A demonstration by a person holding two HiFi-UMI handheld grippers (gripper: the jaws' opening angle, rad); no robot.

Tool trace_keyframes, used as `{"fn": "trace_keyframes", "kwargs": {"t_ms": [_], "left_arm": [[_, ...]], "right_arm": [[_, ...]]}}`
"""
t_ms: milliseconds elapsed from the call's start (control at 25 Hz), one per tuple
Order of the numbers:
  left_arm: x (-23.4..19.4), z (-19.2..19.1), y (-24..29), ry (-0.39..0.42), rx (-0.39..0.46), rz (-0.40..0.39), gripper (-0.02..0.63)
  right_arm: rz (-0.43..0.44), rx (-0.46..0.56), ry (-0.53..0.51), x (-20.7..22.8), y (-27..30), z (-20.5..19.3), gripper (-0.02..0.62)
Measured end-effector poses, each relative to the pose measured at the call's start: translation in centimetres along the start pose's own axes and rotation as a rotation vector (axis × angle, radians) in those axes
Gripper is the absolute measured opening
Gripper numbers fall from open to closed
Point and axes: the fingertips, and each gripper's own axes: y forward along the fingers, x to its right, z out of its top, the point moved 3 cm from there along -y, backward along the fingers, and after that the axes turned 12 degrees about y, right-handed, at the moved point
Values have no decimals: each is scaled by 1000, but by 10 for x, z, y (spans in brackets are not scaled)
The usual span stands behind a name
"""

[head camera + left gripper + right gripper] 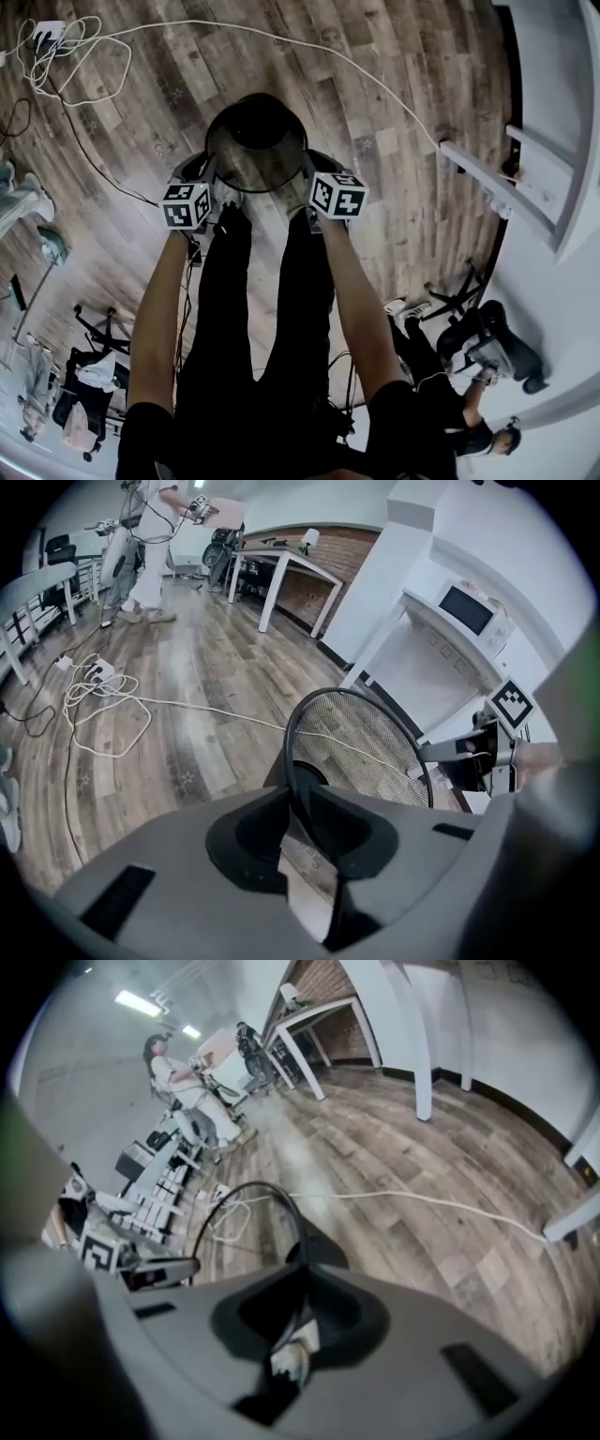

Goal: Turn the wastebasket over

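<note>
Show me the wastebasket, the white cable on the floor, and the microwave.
wastebasket [370,747], left gripper view, on its mesh wall.
white cable [424,1199], right gripper view, midway along its run across the floor.
microwave [466,608], left gripper view, on its door.

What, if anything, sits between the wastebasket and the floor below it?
Nothing visible. The left gripper and right gripper are both clamped on the rim of the wastebasket, and the wood floor around it shows bare boards. The only nearby item is a white cable lying farther out, not under it.
</note>
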Motion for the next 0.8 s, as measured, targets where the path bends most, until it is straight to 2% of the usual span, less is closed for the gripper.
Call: {"fn": "trace_keyframes", "kwargs": {"t_ms": [280, 600, 800], "left_arm": [[-24, 12, 30, 13, 18, 22, 97], [-54, 26, 72, 6, 79, 60, 91], [-65, 24, 99, -33, 95, 76, 86]], "right_arm": [[-5, 32, -22, 4, 38, 24, 50], [-20, 55, -40, 14, 85, 47, 50], [-18, 60, -43, 23, 107, 57, 50]]}}
